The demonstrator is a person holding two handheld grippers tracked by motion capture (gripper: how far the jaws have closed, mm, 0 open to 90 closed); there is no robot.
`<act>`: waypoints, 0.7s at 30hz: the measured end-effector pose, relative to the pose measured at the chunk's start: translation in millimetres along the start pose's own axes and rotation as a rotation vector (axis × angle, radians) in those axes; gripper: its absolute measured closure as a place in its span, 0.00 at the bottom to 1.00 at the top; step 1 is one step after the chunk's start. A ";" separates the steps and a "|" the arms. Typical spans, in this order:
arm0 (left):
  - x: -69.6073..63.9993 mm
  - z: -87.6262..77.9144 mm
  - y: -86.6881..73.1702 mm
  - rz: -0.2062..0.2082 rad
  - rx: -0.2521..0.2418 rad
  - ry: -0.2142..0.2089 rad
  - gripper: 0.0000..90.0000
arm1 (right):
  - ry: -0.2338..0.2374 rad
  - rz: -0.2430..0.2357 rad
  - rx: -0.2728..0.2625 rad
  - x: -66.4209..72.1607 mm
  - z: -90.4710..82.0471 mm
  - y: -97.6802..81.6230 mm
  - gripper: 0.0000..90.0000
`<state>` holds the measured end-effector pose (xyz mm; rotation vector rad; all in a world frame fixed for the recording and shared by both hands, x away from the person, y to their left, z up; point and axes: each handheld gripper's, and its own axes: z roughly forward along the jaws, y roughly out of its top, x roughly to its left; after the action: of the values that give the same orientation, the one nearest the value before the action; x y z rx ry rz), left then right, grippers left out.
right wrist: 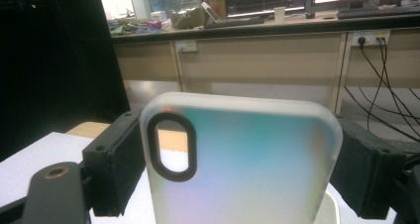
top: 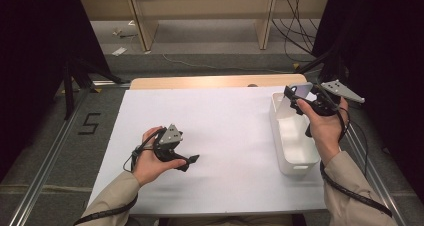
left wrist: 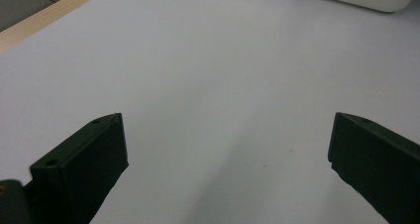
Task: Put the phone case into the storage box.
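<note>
A translucent phone case [right wrist: 237, 159] is clamped by its two long edges between the jaws of the right hand-held gripper [top: 300, 97], at the right of the high view, above the far end of a white bin [top: 295, 136]. In the right gripper view the case is held upright, its camera cutout [right wrist: 172, 145] at centre left, so that the broad face stays free and the narrow sides take the pressure; a grip like this appears chosen to lower the case into the bin, or lift it out, without tilting it.

The left hand-held gripper [top: 192, 160] is seen at the lower centre-left of the high view, its jaws spread wide with nothing between them, just over the white surface [left wrist: 208, 75]. It is judged to be kept idle there, well apart from the bin, so the working hand is not crowded.
</note>
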<state>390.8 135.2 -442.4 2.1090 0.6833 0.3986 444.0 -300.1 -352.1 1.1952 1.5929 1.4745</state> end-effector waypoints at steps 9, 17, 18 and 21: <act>0.1 -0.1 0.1 0.001 -0.001 0.001 0.01 | -0.009 0.001 -0.001 -1.8 -0.3 0.2 0.20; 0.0 0.0 0.1 -0.001 -0.002 0.001 0.01 | -0.015 0.004 -0.004 -4.5 -0.9 0.8 0.20; 0.1 0.0 0.2 -0.001 -0.001 0.001 0.01 | -0.017 0.004 -0.005 -4.8 -0.9 0.8 0.20; 0.3 0.0 0.2 0.001 -0.001 0.001 0.01 | -0.020 0.006 -0.004 -5.7 -1.0 0.7 0.20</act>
<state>391.0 135.3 -442.3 2.1089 0.6824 0.4000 445.3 -305.7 -351.9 1.2096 1.5734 1.4644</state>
